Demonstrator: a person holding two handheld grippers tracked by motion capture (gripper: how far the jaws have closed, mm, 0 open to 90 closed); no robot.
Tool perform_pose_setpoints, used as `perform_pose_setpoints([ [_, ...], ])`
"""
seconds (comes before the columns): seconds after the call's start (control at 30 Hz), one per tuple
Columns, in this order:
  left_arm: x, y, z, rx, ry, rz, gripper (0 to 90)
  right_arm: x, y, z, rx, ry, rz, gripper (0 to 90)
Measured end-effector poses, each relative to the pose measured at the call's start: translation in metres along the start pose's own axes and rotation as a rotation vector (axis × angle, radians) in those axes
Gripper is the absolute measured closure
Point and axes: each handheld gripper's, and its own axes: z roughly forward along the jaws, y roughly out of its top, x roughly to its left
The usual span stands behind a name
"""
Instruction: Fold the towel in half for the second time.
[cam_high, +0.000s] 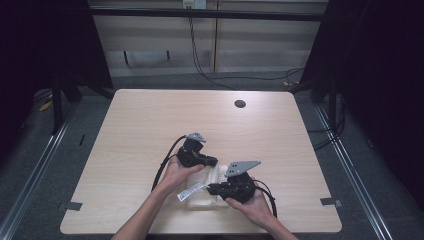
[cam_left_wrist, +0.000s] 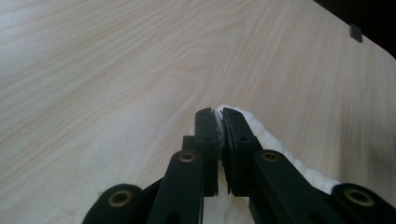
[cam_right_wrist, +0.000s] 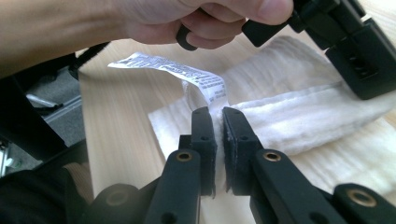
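A white fluffy cloth (cam_high: 202, 201) lies folded near the table's front edge, with a printed label (cam_high: 191, 191) sticking out on its left side. My left gripper (cam_high: 212, 162) reaches the cloth's far edge. In the left gripper view its jaws are shut on a thin edge of the cloth (cam_left_wrist: 275, 144). My right gripper (cam_high: 210, 189) comes in from the right at the cloth's near side. Its jaws are shut on a fold of the cloth (cam_right_wrist: 289, 116) just below the label (cam_right_wrist: 163, 65). The person's left hand (cam_right_wrist: 187, 18) shows above it.
The light wooden table (cam_high: 150, 125) has a round cable hole (cam_high: 240, 104) at the back. Grey tape marks sit near the front left corner (cam_high: 73, 205) and the front right corner (cam_high: 330, 202). Cables trail on the floor behind the table.
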Motion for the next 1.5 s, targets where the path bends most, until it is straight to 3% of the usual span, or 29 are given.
perform_pose_setpoints([
  [0.23, 0.003, -0.002, 0.010, 0.013, -0.010, -0.022, 84.4, -0.005, -0.012, 0.001, 0.041, -0.027, 0.001, 82.5],
  [0.37, 0.001, -0.005, 0.014, 0.006, -0.006, -0.013, 83.8, -0.004, -0.018, -0.002, 0.066, -0.067, -0.031, 80.1],
  [0.53, -0.003, -0.004, 0.018, 0.010, -0.003, -0.004, 80.1, -0.006, -0.024, -0.009, 0.073, -0.087, -0.007, 78.2],
  [0.87, -0.008, 0.003, 0.013, -0.009, -0.023, 0.023, 74.1, -0.008, -0.030, -0.014, 0.091, -0.127, 0.009, 66.0],
  [1.0, -0.010, 0.003, 0.014, -0.006, -0.009, 0.022, 71.1, -0.011, -0.032, -0.020, 0.085, -0.157, 0.028, 56.2],
  [1.1, -0.011, 0.003, 0.015, -0.013, -0.014, 0.025, 67.7, -0.012, -0.029, -0.027, 0.051, -0.155, 0.039, 53.4],
  [1.2, -0.011, 0.004, 0.015, -0.023, -0.022, 0.022, 64.3, -0.013, -0.032, -0.030, 0.060, -0.180, 0.046, 50.6],
  [1.4, -0.012, 0.005, 0.009, -0.031, -0.004, 0.026, 51.6, -0.028, -0.041, -0.043, 0.069, -0.242, 0.106, 46.1],
  [1.5, -0.013, 0.003, 0.004, -0.036, -0.004, 0.032, 48.9, -0.033, -0.042, -0.048, 0.088, -0.227, 0.096, 46.4],
])
